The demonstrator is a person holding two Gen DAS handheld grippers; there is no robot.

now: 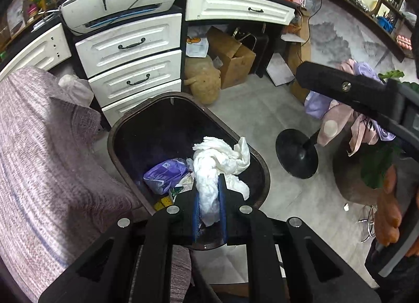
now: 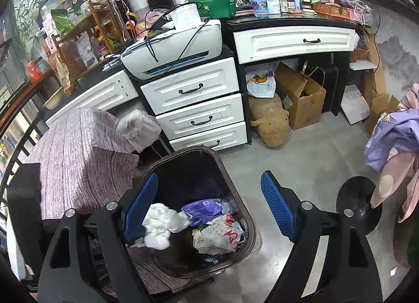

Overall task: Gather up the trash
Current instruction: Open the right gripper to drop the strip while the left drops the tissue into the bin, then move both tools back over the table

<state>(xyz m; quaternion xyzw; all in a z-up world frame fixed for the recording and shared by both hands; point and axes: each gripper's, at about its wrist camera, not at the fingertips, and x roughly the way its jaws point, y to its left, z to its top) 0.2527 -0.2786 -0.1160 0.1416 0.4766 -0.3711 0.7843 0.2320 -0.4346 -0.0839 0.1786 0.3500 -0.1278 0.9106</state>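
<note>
- Left tongs (image 1: pixel 209 198) are clamped on the tissue wad (image 1: pixel 217 161), right above the bin (image 1: pixel 115 130).
- Right tongs (image 2: pixel 209 208) stand apart, empty, over the bin.
- Advice: open the left tongs fully so the wad falls inside the bin.

Bin (image 2: pixel 237 172) floor hidden (under trash (image 2: pixel 217 235))

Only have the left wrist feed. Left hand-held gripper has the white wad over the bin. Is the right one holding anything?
Observer: No. The right hand-held gripper is open and empty, its pads spread above the trash bin.
Operator: What's in the bin behind the wad?
Observer: A white plastic bag with red print, crumpled, lying right of the white wad and just below the purple packet.
</note>
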